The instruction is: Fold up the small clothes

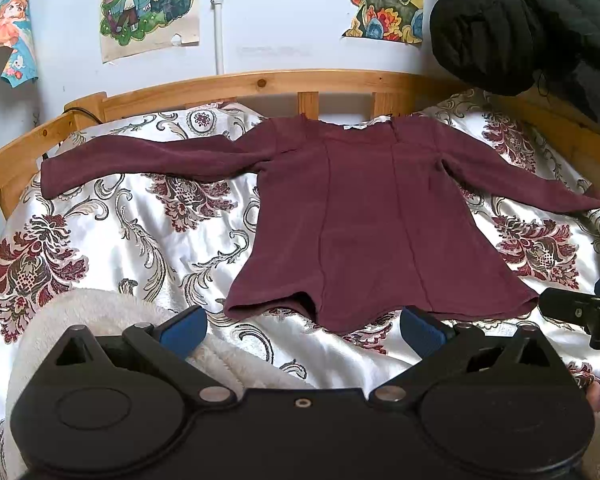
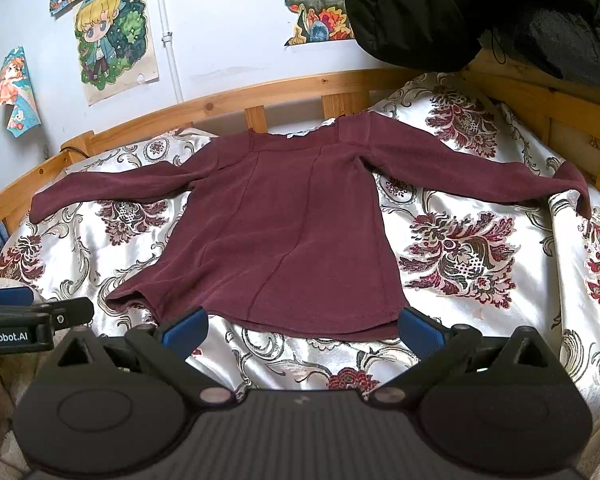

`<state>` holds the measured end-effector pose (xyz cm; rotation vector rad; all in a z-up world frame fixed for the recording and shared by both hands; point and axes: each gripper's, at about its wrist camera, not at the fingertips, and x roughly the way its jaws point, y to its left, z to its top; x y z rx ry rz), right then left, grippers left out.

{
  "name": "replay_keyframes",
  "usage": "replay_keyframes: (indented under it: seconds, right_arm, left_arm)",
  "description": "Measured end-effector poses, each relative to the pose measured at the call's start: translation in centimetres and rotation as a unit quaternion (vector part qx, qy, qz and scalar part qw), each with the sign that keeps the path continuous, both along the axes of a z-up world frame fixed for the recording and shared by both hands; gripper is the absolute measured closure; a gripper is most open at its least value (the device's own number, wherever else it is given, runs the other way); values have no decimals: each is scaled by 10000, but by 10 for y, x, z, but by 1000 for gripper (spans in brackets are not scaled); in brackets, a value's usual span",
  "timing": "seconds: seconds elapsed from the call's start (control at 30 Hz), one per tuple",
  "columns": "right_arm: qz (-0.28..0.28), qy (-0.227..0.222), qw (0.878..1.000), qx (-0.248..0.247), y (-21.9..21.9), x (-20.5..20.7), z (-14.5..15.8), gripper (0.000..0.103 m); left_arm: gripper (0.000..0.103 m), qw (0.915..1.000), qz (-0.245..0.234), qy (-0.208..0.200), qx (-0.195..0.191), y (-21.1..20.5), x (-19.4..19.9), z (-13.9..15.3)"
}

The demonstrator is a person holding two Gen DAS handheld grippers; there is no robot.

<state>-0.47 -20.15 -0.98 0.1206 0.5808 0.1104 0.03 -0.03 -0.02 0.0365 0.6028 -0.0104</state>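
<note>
A small maroon long-sleeved top [image 1: 364, 216] lies flat on the patterned bedspread, neck toward the headboard and both sleeves spread out; it also shows in the right wrist view [image 2: 284, 220]. My left gripper [image 1: 302, 330] is open and empty, hovering just short of the hem. My right gripper [image 2: 302, 330] is open and empty too, just short of the hem's right half. The right gripper's tip shows at the left view's right edge [image 1: 580, 312]. The left gripper's tip shows at the right view's left edge [image 2: 32, 312].
The white satin bedspread [image 1: 140, 232] with red floral print covers the bed. A wooden bed rail [image 1: 260, 84] curves behind it. A black padded jacket [image 1: 520, 20] hangs at the upper right. A cream fleece blanket [image 1: 100, 320] lies near left. Posters hang on the wall.
</note>
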Motion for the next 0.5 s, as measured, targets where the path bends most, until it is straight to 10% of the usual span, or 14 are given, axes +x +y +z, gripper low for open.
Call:
replay_keyframes:
  seconds: [0.5]
  right_arm:
    - [-9, 9, 10000, 14, -1, -1, -1, 0]
  left_arm:
    - [1, 10000, 2, 11, -1, 0, 0, 0]
